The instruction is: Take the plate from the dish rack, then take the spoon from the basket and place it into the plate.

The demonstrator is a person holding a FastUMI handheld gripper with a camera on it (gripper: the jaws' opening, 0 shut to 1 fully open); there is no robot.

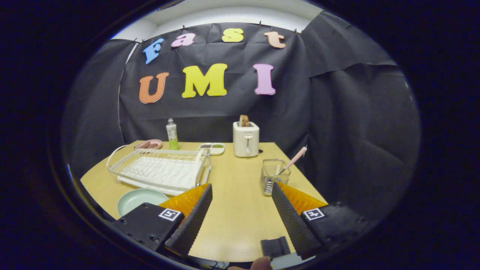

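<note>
I see a pale wooden desk (236, 210) with a smooth, light-yellow top, standing in a booth hung all round with black cloth; a strip of white wall and ceiling shows above the cloth. My gripper (242, 189) is open, its two ribbed black fingers (195, 217) spread wide apart over bare desk, holding nothing. Each finger body carries a square black-and-white marker tag; I read no text on them.

The plate (139, 198), pale green, lies flat on the desk just beside the left finger, in front of the dish rack (159, 170). The dish rack is a white wire frame over a ribbed white tray, and I see nothing standing in it. The basket (273, 176), a small clear wire holder, stands just ahead of the right finger tip. The spoon (294, 159), with a pink handle, leans out of the basket toward the right.

At the far edge of the desk I note a cream toaster (246, 138) with bread (244, 120) in its slot, a green-tinted bottle (172, 134) whose label is too small to read, a pink dish (149, 144) behind the rack, and a small white tray (212, 148) with dark contents between the bottle and the toaster.
</note>
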